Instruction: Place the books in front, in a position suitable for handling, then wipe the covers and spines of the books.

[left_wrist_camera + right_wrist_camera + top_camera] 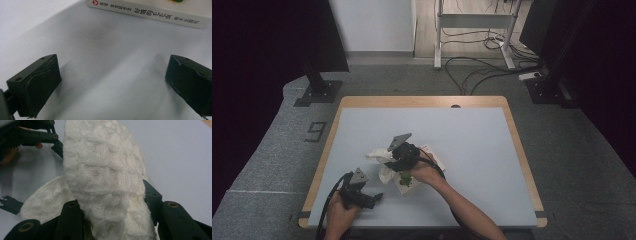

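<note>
Right gripper [112, 220] is clamped on the white cloth [105, 182], holding it above the book [412, 182] mid-table; left gripper [110, 87] rests with jaws apart. Wiping step; next likely needs lowering squarely.

A pale grey desk [472, 150] with a wooden rim stands on grey carpet [572, 145]. Behind it are a white wall [372, 25], a metal frame [474, 22], loose cables [482, 65] and dark stands [319, 85].
</note>
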{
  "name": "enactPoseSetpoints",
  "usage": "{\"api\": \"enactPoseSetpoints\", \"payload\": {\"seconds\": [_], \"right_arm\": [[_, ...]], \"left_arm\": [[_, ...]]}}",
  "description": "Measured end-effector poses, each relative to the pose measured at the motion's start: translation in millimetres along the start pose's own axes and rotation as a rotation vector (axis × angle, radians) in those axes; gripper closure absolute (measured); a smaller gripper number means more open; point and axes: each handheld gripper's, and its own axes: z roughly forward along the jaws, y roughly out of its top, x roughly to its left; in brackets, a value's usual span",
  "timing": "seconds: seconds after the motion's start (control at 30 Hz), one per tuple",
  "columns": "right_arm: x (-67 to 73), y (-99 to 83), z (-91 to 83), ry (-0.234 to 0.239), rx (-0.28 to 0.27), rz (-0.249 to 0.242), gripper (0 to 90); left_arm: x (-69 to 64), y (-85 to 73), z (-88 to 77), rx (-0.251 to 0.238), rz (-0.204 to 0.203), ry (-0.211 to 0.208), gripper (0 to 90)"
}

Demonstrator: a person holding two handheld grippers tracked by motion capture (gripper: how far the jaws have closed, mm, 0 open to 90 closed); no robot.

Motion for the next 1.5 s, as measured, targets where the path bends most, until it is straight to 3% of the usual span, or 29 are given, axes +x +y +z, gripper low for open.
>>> {"api": "enactPoseSetpoints", "payload": {"seconds": [0.4,1.5], "right_arm": [[-1.4,6.0,-16.8,-0.010,-0.023,0.004,54.0],[-31.3,-51.6,-75.8,-0.081,-0.048,0.122,53.7]], "left_arm": [[-0.1,0.0,0.1,-0.002,-0.002,-0.003,0.0],[-0.1,-0.1,0.1,-0.002,-0.004,-0.004,0.0]]}}
